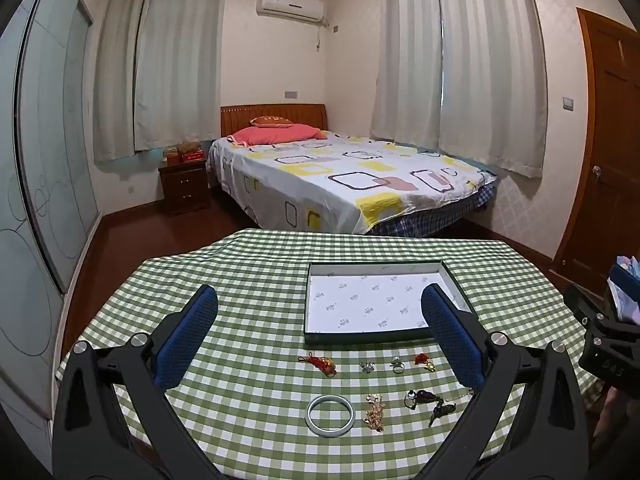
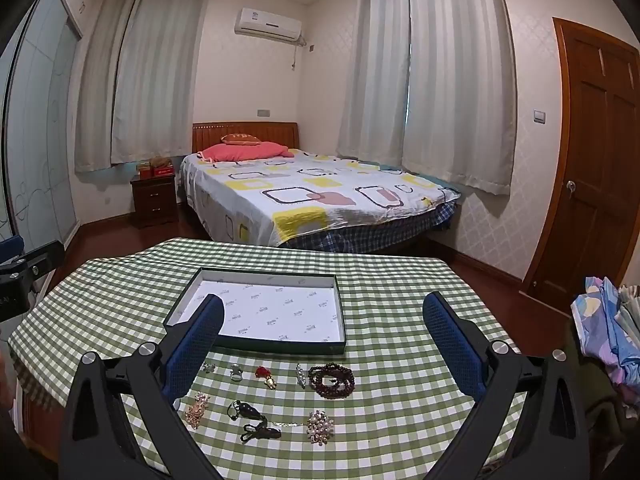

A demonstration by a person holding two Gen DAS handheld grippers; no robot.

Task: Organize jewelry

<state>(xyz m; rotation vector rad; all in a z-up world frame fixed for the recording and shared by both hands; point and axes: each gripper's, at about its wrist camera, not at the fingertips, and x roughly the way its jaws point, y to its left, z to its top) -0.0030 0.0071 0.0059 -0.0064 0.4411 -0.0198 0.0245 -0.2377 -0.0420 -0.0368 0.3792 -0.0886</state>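
both claws stand spread wide and hold nothing: the left claw (image 1: pixel 319 324) and the right claw (image 2: pixel 323 330) hover over the checked table (image 2: pixel 392 436). the jewelry lies in two rows at lower centre, a bangle (image 1: pixel 330 415) and a bead bracelet (image 2: pixel 331 380) among it, just below the empty shallow box (image 2: pixel 260 310).

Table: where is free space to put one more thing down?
The tray holds nothing. The cloth is bare left of the tray and beyond it. Crowded: the strip in front of the tray, from bangle to bead bracelet.
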